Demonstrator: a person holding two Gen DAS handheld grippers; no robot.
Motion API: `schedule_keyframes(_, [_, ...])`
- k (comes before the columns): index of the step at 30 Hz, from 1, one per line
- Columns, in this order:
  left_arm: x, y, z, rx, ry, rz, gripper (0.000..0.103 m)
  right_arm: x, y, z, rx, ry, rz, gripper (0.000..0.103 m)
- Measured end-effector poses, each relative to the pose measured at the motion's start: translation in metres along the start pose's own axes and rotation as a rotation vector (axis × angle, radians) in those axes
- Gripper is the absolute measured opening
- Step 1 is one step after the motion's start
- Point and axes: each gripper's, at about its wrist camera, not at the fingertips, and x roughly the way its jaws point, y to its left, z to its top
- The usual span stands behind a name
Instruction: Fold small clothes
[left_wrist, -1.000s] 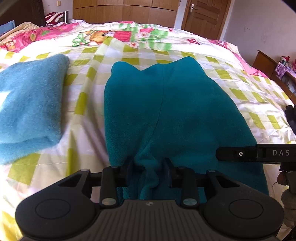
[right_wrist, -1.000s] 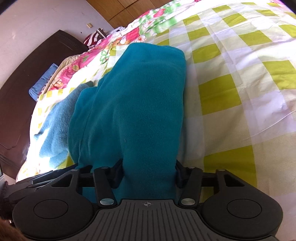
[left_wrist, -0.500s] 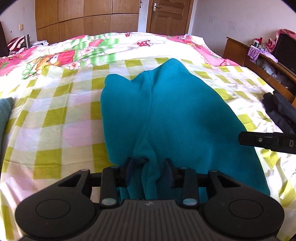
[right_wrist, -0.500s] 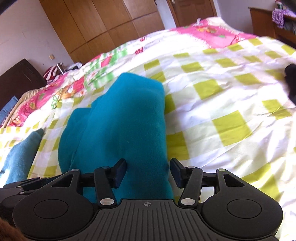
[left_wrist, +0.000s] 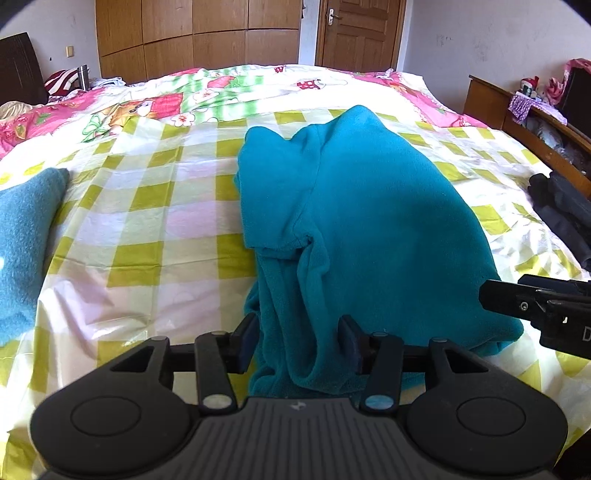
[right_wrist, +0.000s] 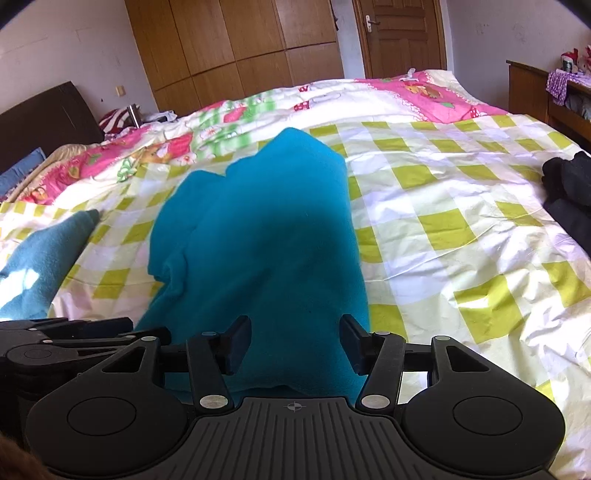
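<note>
Left gripper: the left gripper (left_wrist: 299, 341) has just been opening its jaws. They stand partly apart, and a bunch of the teal fleece lies loose between them. The pads do not squeeze it.
Right gripper: the right gripper (right_wrist: 295, 341) has its jaws partly apart too, after opening a bit more. The cloth lies between them, and the pads stand clear of it on both sides.
Teal fleece garment: the teal fleece garment (left_wrist: 354, 221) lies folded on the bed, from the near edge up toward the middle. Its near end is bunched and wrinkly.
Bed sheet: the sheet (left_wrist: 147, 229) has yellow-green and white squares, with a pink and green picture part at the far edge.
Blue fleece piece: a lighter blue fleece piece (left_wrist: 22, 236) lies at the left edge of the bed, well apart from the teal one.
Dark clothes: a heap of dark clothes (right_wrist: 569, 192) lies at the right edge of the bed.
Room: a wooden wardrobe (left_wrist: 192, 37) and a door (left_wrist: 358, 33) stand behind the bed.
</note>
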Motion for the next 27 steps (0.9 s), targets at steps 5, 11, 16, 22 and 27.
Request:
schedule_keyframes(5, [-0.011, -0.001, -0.008, 0.005, -0.025, 0.034, 0.08, -0.018, 0.014, -0.011, -0.038, -0.038, -0.012, 0.053])
schedule_keyframes(11, [-0.015, 0.003, -0.02, -0.03, -0.022, 0.052, 0.095, -0.023, 0.021, -0.027, -0.032, -0.021, -0.018, 0.053])
schedule_keyframes(16, [-0.017, 0.006, -0.031, -0.042, -0.01, 0.062, 0.103, -0.028, 0.03, -0.036, -0.061, -0.035, -0.038, 0.052])
schedule_keyframes(22, [-0.017, 0.001, -0.034, -0.037, 0.002, 0.052, 0.103, -0.023, 0.029, -0.042, -0.052, -0.027, -0.067, 0.052])
schedule_keyframes(27, [-0.018, -0.006, -0.035, -0.009, -0.006, 0.052, 0.103, -0.018, 0.028, -0.049, -0.05, -0.005, -0.069, 0.052])
